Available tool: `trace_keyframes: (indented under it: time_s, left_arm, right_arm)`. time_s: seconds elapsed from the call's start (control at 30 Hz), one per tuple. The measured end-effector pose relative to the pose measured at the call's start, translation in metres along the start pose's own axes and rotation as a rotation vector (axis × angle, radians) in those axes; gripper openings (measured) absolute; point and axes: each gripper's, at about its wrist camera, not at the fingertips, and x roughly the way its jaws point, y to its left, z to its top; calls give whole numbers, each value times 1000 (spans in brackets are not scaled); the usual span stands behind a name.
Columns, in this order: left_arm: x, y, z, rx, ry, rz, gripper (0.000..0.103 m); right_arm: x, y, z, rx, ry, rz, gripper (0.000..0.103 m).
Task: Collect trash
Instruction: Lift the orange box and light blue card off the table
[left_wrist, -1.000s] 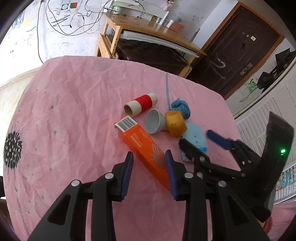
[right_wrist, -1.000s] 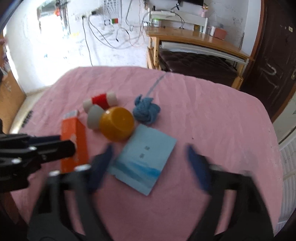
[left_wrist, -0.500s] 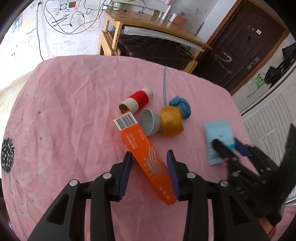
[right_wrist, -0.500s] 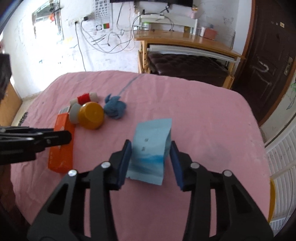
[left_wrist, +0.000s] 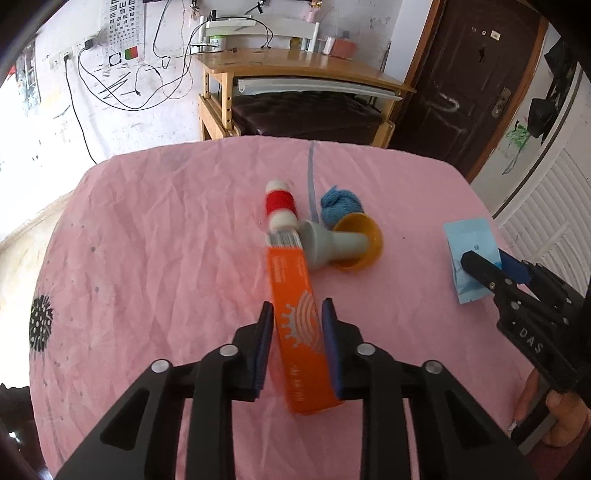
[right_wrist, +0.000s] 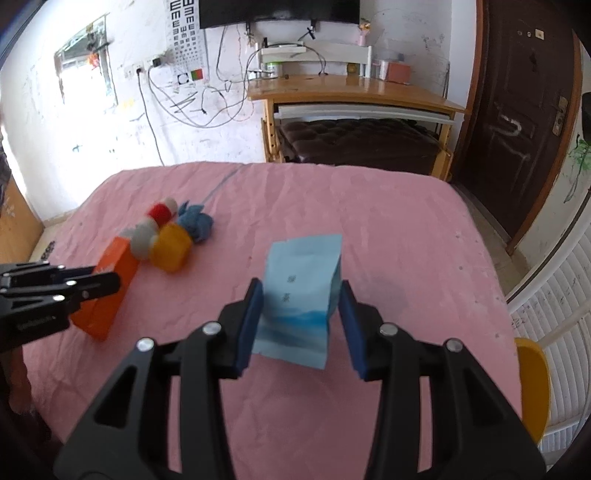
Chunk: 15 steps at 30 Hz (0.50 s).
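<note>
A long orange box (left_wrist: 295, 314) sits between the blue pads of my left gripper (left_wrist: 297, 306). The jaws are closing and the pads press its sides. Its far end, with the barcode, points at the pile. My right gripper (right_wrist: 300, 286) is shut on a light blue packet (right_wrist: 299, 291), held upright just above the pink cloth (right_wrist: 388, 229). In the left wrist view that packet (left_wrist: 467, 251) and right gripper (left_wrist: 491, 262) are at the right edge. On the cloth lie a red and white spool (left_wrist: 280, 206), a grey cup (left_wrist: 325, 243), a yellow cup (left_wrist: 362, 240) and a blue yarn ball (left_wrist: 340, 203).
Behind the pink-covered table stands a wooden desk (left_wrist: 295, 70) with a dark stool under it, and a dark door (left_wrist: 472, 74) is at the back right. A yellow rim (right_wrist: 532, 387) shows beyond the table's right edge. A hand (left_wrist: 554, 406) holds the right gripper.
My left gripper closed on the orange box, which swung in line with the fingers. My right gripper closed on the blue packet and carried it right, away from the pile.
</note>
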Motion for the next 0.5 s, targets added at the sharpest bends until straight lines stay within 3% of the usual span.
trace_keyframes:
  time_s: [0.2,0.5]
  left_arm:
    - [-15,-1,0,18,-29,-3,21]
    - [-5,-5,4,40,25,36,22]
  right_arm:
    - [-12,-16,1,30,-32,-11,40]
    - [-15,-32,-3,55,-42,0,40]
